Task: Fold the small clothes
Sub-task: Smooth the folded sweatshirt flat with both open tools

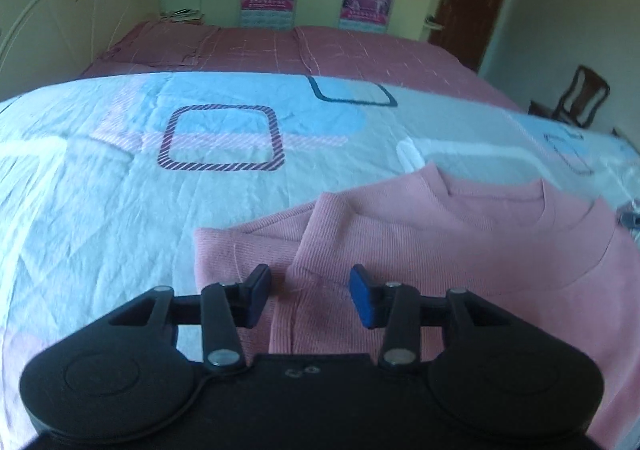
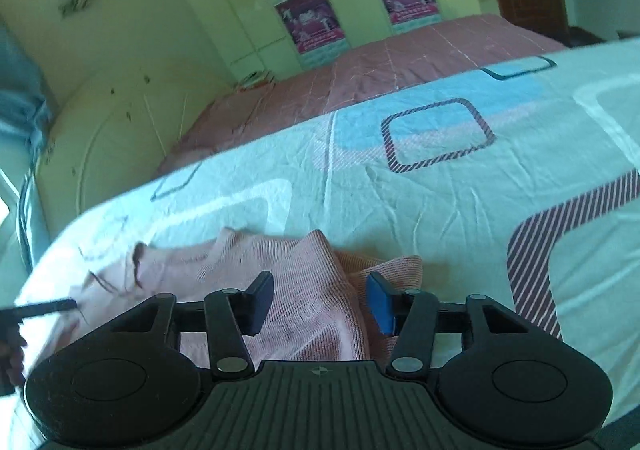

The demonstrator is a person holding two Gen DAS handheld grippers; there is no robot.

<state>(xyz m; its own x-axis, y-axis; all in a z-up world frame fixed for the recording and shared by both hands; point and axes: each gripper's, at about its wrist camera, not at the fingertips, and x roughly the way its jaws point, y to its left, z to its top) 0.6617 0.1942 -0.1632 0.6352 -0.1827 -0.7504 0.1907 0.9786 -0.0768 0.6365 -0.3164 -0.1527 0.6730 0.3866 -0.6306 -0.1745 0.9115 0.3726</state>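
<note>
Left wrist view: pink ribbed knit sweater (image 1: pixel 440 250) lies flat on the pale blue patterned bedsheet (image 1: pixel 100 209), one sleeve folded across the body. Looks light, soft, floppy, not slippery; best pinched at a hem or folded edge. Left gripper (image 1: pixel 310 298) hovers over it w/ jaws apart, nothing held.

Right wrist view: right gripper (image 2: pixel 320 304) also parted, empty, above the sleeve fold. Dusty-pink bedspread (image 2: pixel 380 69) and cream wardrobe (image 2: pixel 224 9) sit well behind; nothing blocks.
</note>
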